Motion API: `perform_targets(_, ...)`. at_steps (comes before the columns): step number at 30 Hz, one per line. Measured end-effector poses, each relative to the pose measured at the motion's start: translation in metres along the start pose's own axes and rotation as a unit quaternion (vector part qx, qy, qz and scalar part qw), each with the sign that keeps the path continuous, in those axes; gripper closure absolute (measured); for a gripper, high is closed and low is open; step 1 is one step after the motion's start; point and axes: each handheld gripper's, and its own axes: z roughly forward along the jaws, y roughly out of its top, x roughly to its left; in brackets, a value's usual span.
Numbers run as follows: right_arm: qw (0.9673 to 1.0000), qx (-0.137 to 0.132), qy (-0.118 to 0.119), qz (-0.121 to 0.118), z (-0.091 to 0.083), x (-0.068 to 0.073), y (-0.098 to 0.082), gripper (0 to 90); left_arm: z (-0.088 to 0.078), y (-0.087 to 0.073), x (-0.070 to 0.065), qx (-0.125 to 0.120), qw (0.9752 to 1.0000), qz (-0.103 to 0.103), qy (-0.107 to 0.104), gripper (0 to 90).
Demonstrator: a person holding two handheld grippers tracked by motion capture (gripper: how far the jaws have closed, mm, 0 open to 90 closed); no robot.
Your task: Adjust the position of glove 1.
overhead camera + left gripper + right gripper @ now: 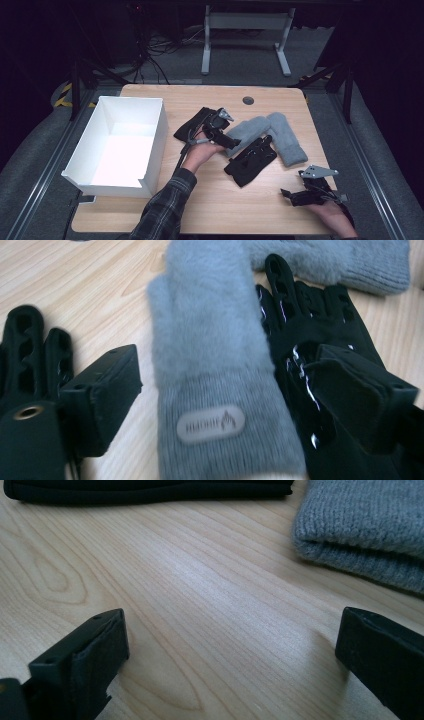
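1. A wooden table (215, 200) holds a white box (120, 145) on the left and four gloves in the middle.
2. The left gripper (227, 137) reaches over the gloves. Its jaws stand apart on either side of a grey mitten's cuff (220, 410), not pressing it.
3. This grey mitten (247, 131) lies near the table's centre, fluffy end pointing away from the person. Its cuff bears a small logo patch (211, 424).
4. A second grey mitten (287, 142) lies just right of it, the two touching at their far ends.
5. One black glove (250, 162) lies against the first mitten's right side; another black glove (192, 125) lies to the left.
6. The right gripper (295, 196) sits low near the table's front right corner, jaws wide apart over bare wood, holding nothing.
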Motion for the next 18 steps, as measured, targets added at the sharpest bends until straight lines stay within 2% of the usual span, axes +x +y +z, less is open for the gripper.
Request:
perform_targets(7, 1.0, 0.0, 0.001, -0.001, 0.0, 0.0, 0.0, 0.9, 0.024, 0.008, 0.004, 0.002, 1.0, -0.003, -0.002, 20.5)
perform_targets(14, 1.0, 0.0, 0.001, -0.001, 0.0, 0.0, 0.0, 0.9, 0.043, 0.01, 0.008, 0.017, 0.9999, -0.001, 0.0, 28.6)
perform_targets(18, 1.0, 0.0, 0.001, -0.001, 0.0, 0.0, 0.0, 0.9, 0.049, 0.009, 0.008, 0.03, 0.9995, 0.006, 0.006, 40.9)
